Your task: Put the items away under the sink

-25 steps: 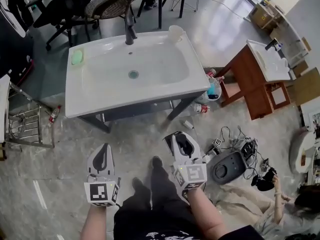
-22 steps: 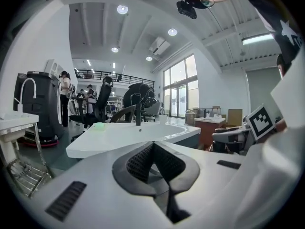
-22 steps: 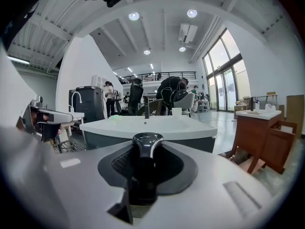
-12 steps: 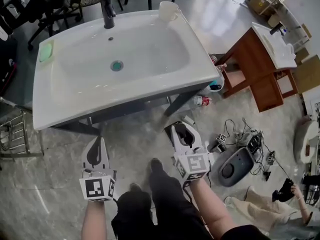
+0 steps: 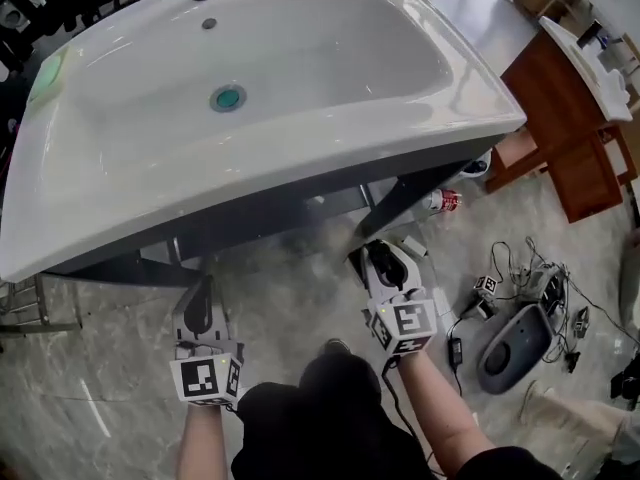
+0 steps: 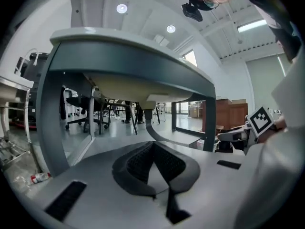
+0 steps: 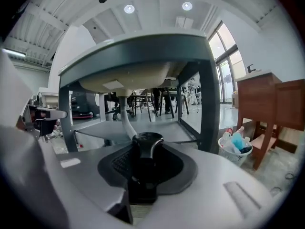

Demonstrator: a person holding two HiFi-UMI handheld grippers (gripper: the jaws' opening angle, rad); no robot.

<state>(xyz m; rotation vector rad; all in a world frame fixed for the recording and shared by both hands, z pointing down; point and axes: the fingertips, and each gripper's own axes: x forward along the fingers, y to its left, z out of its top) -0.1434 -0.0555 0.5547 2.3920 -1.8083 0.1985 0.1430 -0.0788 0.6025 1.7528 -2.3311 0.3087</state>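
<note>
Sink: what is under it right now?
Under the sink, a drain pipe curves down to a grey shelf in the frame. No items show on the visible shelf; the right gripper and its dark item cover the near part.

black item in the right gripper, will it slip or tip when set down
The black item has a glossy, rounded top, so it may be slippery. It shows no dent in the jaws of the right gripper, so probably rigid. Narrow and upright, it might tip.
</note>
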